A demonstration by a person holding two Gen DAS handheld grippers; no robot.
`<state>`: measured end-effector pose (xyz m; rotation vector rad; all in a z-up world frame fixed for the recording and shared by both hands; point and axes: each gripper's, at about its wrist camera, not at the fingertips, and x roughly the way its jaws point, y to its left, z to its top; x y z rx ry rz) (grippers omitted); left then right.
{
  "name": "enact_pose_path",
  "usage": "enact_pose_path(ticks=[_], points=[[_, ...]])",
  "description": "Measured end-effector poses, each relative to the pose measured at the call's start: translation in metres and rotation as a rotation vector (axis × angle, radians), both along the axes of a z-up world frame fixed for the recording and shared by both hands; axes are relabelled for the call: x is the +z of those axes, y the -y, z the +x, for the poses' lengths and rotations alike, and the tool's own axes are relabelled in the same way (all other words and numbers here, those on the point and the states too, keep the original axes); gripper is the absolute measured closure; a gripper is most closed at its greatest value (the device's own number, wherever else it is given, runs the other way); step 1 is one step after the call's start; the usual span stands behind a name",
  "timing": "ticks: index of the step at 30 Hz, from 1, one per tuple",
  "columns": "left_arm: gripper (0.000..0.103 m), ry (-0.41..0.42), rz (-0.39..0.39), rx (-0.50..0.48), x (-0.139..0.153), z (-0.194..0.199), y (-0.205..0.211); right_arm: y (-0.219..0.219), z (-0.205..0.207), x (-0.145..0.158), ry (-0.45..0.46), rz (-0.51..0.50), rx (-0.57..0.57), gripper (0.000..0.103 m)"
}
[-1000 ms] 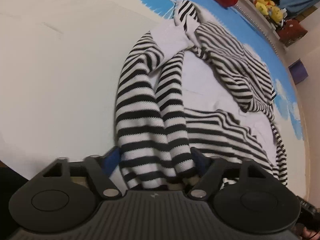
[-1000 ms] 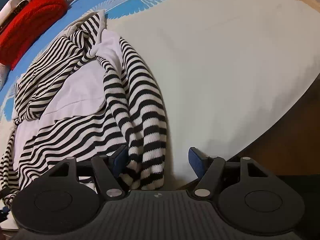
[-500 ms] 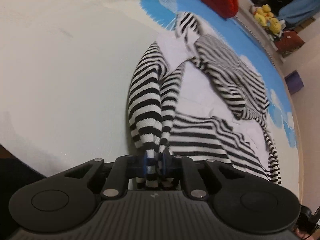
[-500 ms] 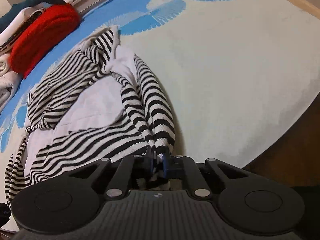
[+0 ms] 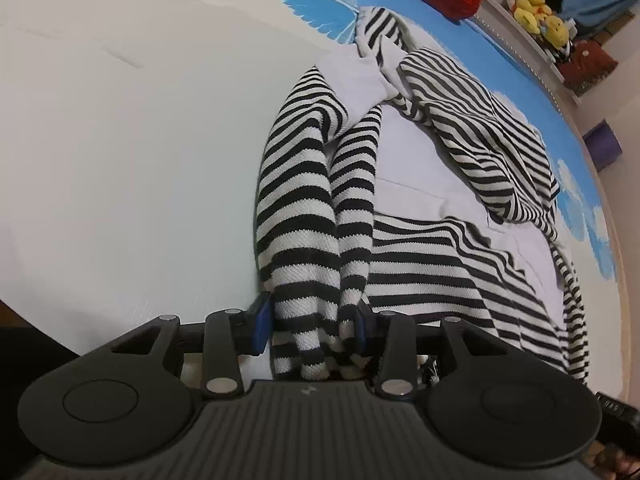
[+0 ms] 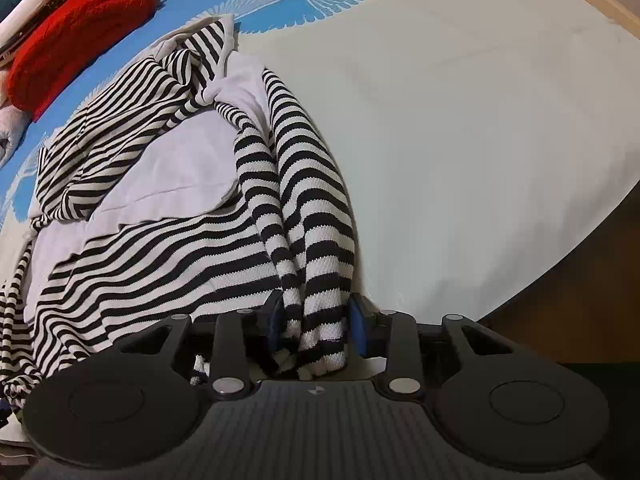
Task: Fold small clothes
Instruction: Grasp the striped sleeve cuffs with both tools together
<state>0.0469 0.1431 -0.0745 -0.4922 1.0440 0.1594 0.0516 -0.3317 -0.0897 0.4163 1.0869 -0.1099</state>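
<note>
Nearest the cameras, the left gripper [image 5: 310, 322] and the right gripper [image 6: 316, 322] each stand with jaws apart, the blue pads flanking a bunched striped sleeve [image 5: 304, 208] without pinching it. There seems to be one sweater [image 6: 152, 240] — black-and-white striped knit with plain white panels — lying crumpled on the bedspread [image 6: 460, 140], its body spreading left in the right-wrist view. It looks soft, light and limp, so it will likely sag and stretch; the ribbed cuff end between the jaws is probably the firmest hold. Two sleeve-like folds run side by side toward the far collar. Farther off lies one red knitted thing [image 6: 76, 36] — and a few yellow plush toys [image 5: 538, 14] on a far shelf.
</note>
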Motion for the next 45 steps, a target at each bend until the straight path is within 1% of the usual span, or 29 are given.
enact_pose_path(ticks=[7,9,10,11,12,13,14,15,16,18,19,20,21,22,24,26,30,33,36,38,41,42,45], points=[[0.059,0.003,0.015,0.002,-0.001,-0.001,0.000,-0.006,0.002,0.000,-0.002,-0.038,0.014,0.066],[0.060,0.006,0.035,-0.013,-0.001,0.000,0.003,-0.007,0.002,0.000,-0.001,-0.044,0.013,0.066],[0.065,0.009,0.052,-0.029,-0.001,0.000,0.005,-0.008,0.003,0.001,0.000,-0.046,0.012,0.066],[0.073,0.013,0.062,-0.046,-0.001,0.000,0.007,-0.009,0.003,0.001,0.004,-0.050,0.010,0.069],[0.093,0.024,0.070,-0.061,0.000,-0.001,0.009,-0.010,0.003,0.002,0.011,-0.053,0.008,0.075],[0.094,0.046,0.091,-0.063,0.003,-0.003,0.010,-0.010,0.004,0.004,0.028,-0.058,0.003,0.090],[0.094,0.068,0.123,-0.060,0.008,-0.005,0.012,-0.010,0.003,0.009,0.055,-0.066,-0.008,0.095],[0.094,0.090,0.148,-0.064,0.012,-0.007,0.014,-0.011,0.002,0.013,0.086,-0.077,-0.019,0.095],[0.094,0.107,0.160,-0.068,0.016,-0.009,0.016,-0.011,0.001,0.019,0.119,-0.086,-0.024,0.096],[0.094,0.114,0.158,-0.076,0.017,-0.011,0.015,-0.011,0.002,0.021,0.136,-0.095,-0.027,0.096],[0.093,0.100,0.147,-0.079,0.015,-0.010,0.014,-0.010,0.003,0.019,0.121,-0.094,-0.025,0.095],[0.090,0.076,0.128,-0.082,0.011,-0.009,0.012,-0.010,0.005,0.014,0.093,-0.087,-0.021,0.092],[0.085,0.048,0.105,-0.079,0.005,-0.009,0.009,-0.009,0.006,0.008,0.051,-0.067,-0.016,0.090],[0.077,0.030,0.085,-0.072,0.001,-0.008,0.006,-0.009,0.007,0.003,0.026,-0.053,-0.017,0.087],[0.076,0.028,0.074,-0.066,-0.002,-0.008,0.004,-0.010,0.006,-0.001,0.013,-0.059,-0.008,0.082],[0.076,0.029,0.079,-0.078,-0.002,-0.007,0.005,-0.012,0.007,-0.001,0.018,-0.079,0.015,0.082],[0.076,0.033,0.107,-0.100,-0.002,-0.008,0.012,-0.014,0.004,-0.001,0.026,-0.086,0.021,0.082],[0.080,0.039,0.118,-0.113,-0.002,-0.007,0.015,-0.021,0.003,-0.003,0.039,-0.123,0.051,0.081],[0.081,0.039,0.119,-0.112,-0.002,-0.007,0.015,-0.027,0.003,-0.004,0.047,-0.155,0.076,0.079],[0.082,0.041,0.122,-0.114,-0.002,-0.008,0.015,-0.024,0.004,-0.004,0.049,-0.142,0.064,0.079],[0.088,0.046,0.131,-0.122,0.000,-0.008,0.016,-0.019,0.004,-0.003,0.048,-0.114,0.044,0.080],[0.090,0.048,0.136,-0.125,0.001,-0.008,0.017,-0.018,0.003,-0.002,0.048,-0.113,0.043,0.080],[0.092,0.059,0.162,-0.136,0.004,-0.009,0.021,-0.018,0.003,-0.001,0.049,-0.123,0.050,0.082]])
